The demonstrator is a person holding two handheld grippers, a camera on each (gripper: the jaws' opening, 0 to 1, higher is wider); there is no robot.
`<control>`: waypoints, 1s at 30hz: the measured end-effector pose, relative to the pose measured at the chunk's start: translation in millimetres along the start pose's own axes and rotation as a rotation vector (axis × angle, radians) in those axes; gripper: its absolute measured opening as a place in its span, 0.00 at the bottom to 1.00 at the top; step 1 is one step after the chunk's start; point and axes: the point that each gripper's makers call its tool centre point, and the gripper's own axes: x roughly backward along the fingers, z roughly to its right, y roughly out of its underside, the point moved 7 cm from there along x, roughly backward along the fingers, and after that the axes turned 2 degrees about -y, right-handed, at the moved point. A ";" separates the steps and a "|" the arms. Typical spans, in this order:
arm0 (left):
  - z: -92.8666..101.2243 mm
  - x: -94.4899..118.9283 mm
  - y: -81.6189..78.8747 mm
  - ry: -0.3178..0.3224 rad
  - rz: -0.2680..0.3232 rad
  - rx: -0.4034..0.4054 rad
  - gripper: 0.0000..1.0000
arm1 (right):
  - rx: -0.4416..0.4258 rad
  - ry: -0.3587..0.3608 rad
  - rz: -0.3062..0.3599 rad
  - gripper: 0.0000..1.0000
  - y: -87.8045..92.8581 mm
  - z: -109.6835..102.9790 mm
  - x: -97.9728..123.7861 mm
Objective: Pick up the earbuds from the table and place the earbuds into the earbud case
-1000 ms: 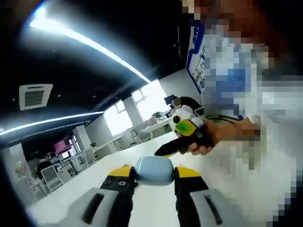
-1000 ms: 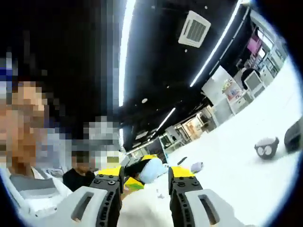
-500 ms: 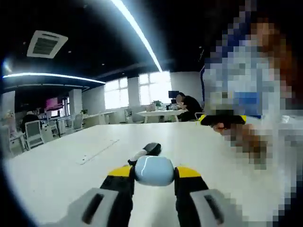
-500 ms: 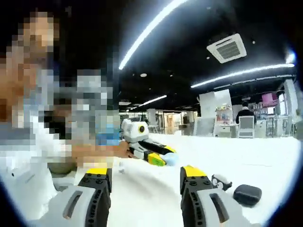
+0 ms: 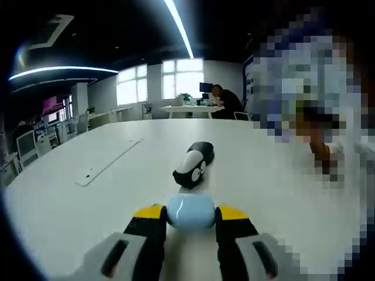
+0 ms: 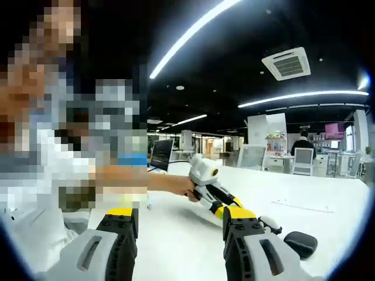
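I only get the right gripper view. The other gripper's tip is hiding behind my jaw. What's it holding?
Observer: In the left gripper view, the left gripper is shut on a pale blue rounded thing, maybe the earbud case.
Operator: Is anything in front of it?
Observer: Yes, a black-and-white thing lies on the white table, straight ahead of those jaws and apart from them.
Operator: What's far behind that?
Observer: Bright windows, and a person sitting at a desk beside them.
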 end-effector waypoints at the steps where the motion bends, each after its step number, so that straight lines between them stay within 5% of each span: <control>1: -0.8 -2.2 1.0 0.012 -0.003 0.007 0.35 | 0.000 -0.005 0.001 0.56 0.0 -0.8 0.0; 17: -19.0 -10.3 12.9 0.081 -0.095 0.053 0.36 | 0.014 -0.026 -0.018 0.57 2.2 -5.2 -4.4; 23: -10.4 3.9 12.3 0.084 -0.141 0.009 0.59 | 0.007 -0.033 -0.015 0.56 2.5 -5.9 -5.1; 28: -0.2 35.9 -19.5 0.024 -0.023 -0.028 0.61 | 0.008 -0.031 -0.014 0.56 2.3 -6.3 -5.5; 30: 3.4 55.1 -34.4 -0.046 0.025 -0.024 0.59 | 0.003 -0.025 -0.015 0.56 2.6 -5.9 -5.6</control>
